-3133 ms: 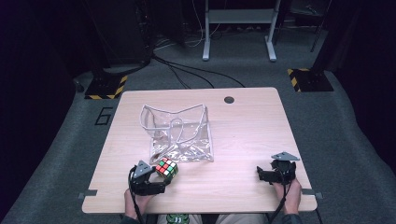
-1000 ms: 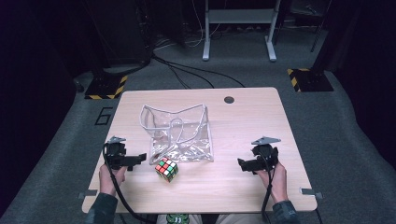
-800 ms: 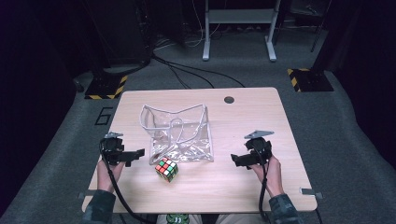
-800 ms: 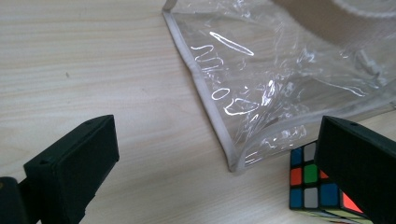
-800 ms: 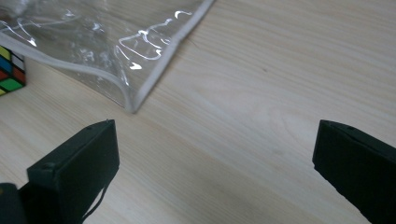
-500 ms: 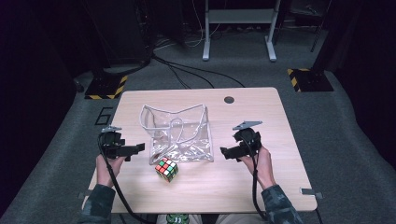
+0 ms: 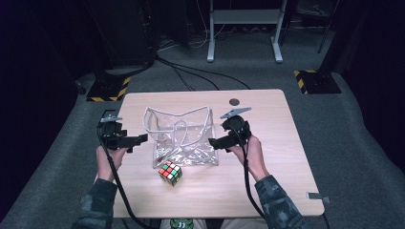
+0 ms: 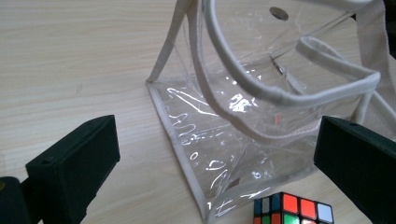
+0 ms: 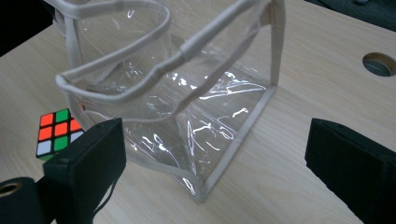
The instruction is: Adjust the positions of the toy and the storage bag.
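My left claw [image 7: 139, 139] and right claw [image 7: 213, 141], both released, flank the clear bag [image 7: 183, 138] at mid-frame on the table [image 7: 282, 143]. The bag stands open with nothing inside and no readable writing; the puzzle cube [image 7: 170, 172] sits just below it.

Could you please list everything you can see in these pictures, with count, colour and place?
Clear plastic tote bag with pale fabric trim and handles: one, transparent, mid-table, standing open between the two grippers.
Multicoloured puzzle cube: one, red, green, white and orange squares showing, on the table just in front of the bag's near edge.
Light wooden table: one, pale wood, with a round dark hole near its far edge.
Grey metal frame: one, on the floor beyond the table.
Black cables: several, on the grey carpet behind the table.
Left gripper: one, black, left of the bag, jaws open.
Right gripper: one, black, right of the bag, jaws open.
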Tool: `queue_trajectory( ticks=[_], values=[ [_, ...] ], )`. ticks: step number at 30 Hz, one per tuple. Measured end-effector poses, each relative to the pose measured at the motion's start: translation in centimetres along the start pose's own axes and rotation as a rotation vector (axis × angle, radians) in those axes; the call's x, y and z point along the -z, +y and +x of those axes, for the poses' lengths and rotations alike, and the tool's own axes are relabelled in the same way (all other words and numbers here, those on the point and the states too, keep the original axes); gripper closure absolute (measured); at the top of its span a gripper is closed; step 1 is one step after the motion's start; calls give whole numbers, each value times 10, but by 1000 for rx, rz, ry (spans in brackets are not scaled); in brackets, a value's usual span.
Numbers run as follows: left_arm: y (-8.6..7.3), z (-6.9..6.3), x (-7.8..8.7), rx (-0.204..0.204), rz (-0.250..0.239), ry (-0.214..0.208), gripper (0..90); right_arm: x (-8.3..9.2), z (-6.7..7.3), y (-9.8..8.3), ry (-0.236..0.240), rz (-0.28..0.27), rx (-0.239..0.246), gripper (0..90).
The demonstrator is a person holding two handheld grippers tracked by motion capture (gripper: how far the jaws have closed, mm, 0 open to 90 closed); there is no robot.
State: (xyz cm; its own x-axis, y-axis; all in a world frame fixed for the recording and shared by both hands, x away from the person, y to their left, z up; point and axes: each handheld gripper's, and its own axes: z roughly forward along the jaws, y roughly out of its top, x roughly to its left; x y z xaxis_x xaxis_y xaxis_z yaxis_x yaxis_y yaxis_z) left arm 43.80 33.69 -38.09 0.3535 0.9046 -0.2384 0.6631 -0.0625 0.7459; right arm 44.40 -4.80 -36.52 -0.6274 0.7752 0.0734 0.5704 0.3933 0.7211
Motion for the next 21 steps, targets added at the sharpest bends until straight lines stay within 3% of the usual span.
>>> queue_trajectory(
  ticks=[7,13,21],
  values=[
    [21,-5,-9,-22,16,-2,2,-11,4,21,23,13,6,64],
    [29,-5,-20,-22,30,4,15,-23,8,31,32,40,12,89],
    [31,-7,-41,-31,88,12,128,-45,13,36,-21,99,42,163]
  ],
)
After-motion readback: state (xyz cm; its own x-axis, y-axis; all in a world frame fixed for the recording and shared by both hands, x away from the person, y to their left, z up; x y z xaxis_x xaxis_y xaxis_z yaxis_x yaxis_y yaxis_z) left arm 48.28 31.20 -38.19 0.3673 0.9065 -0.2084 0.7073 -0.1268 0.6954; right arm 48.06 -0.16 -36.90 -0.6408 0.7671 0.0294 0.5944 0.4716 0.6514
